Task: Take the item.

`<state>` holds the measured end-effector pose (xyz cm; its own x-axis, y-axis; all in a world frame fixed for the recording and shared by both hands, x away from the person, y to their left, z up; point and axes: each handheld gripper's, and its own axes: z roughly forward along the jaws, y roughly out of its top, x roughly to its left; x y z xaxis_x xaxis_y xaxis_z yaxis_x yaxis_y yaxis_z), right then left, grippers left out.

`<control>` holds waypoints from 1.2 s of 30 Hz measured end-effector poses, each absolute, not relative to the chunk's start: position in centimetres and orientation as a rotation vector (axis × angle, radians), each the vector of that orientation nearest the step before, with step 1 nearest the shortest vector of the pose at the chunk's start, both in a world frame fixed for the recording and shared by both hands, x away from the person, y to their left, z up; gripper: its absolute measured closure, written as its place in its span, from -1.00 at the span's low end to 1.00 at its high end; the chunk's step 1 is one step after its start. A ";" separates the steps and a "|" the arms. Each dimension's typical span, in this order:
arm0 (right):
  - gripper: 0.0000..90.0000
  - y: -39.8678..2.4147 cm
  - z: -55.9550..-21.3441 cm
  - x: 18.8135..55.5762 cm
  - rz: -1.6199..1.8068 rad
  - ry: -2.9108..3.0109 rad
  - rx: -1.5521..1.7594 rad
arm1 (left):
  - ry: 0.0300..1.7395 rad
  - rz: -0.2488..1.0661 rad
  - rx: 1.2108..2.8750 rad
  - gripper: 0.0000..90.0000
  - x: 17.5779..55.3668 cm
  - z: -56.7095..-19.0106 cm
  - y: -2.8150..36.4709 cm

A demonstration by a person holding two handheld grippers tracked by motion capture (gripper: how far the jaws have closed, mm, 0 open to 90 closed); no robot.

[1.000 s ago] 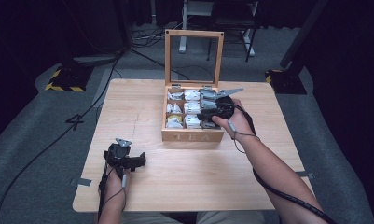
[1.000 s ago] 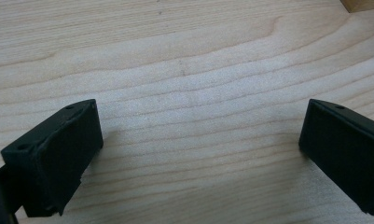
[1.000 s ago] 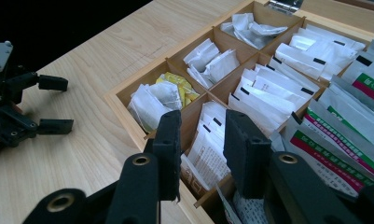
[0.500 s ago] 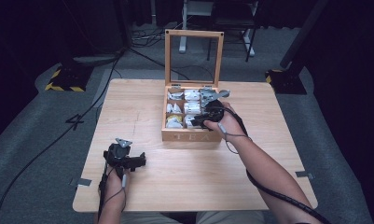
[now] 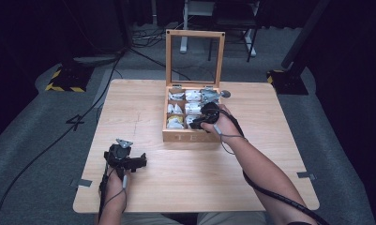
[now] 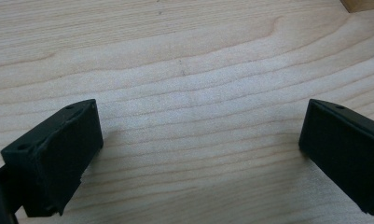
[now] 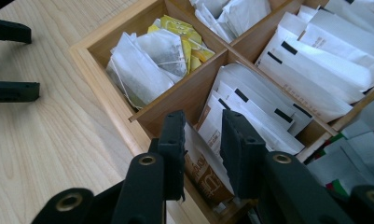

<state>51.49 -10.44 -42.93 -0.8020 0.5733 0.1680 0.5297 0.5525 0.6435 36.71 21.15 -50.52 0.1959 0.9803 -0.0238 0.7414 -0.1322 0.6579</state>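
Observation:
A wooden tea box stands open at mid-table, its compartments full of tea sachets. My right gripper dips into the front compartment near the box's middle. In the right gripper view that gripper has its jaws a narrow gap apart, astride the top edges of white sachets, with a brown-and-white sachet just beneath; nothing is clamped. My left gripper rests low on the table at the front left, wide open over bare wood, and its two jaws also appear far off.
The box's glass-paned lid stands upright behind the compartments. Neighbouring cells hold yellow and white tea bags and white sachets with black marks. The box's front wall lies between my right gripper and the open tabletop.
My right gripper has shifted left and slightly toward the front of the box, lowering into a front compartment. The left gripper has stayed put.

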 end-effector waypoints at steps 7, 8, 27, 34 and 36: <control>0.60 -10.2 -43.5 51.9 1.085 2.726 1.029 | 1.600 0.575 1.935 -1.00 36.7 -50.5 21.1; 0.62 -10.2 -43.7 51.9 1.083 2.728 1.033 | 1.600 0.575 1.935 -1.00 36.7 -50.5 21.1; 1.00 -10.5 -41.8 51.6 1.094 2.704 0.914 | 1.601 0.574 1.935 -1.00 36.7 -50.5 21.1; 1.00 -10.9 -40.3 51.4 1.132 2.653 0.883 | 1.600 0.574 1.935 -1.00 36.7 -50.5 21.1; 1.00 -11.2 -39.8 51.4 1.155 2.641 0.890 | 1.600 0.575 1.935 -1.00 36.7 -50.5 21.1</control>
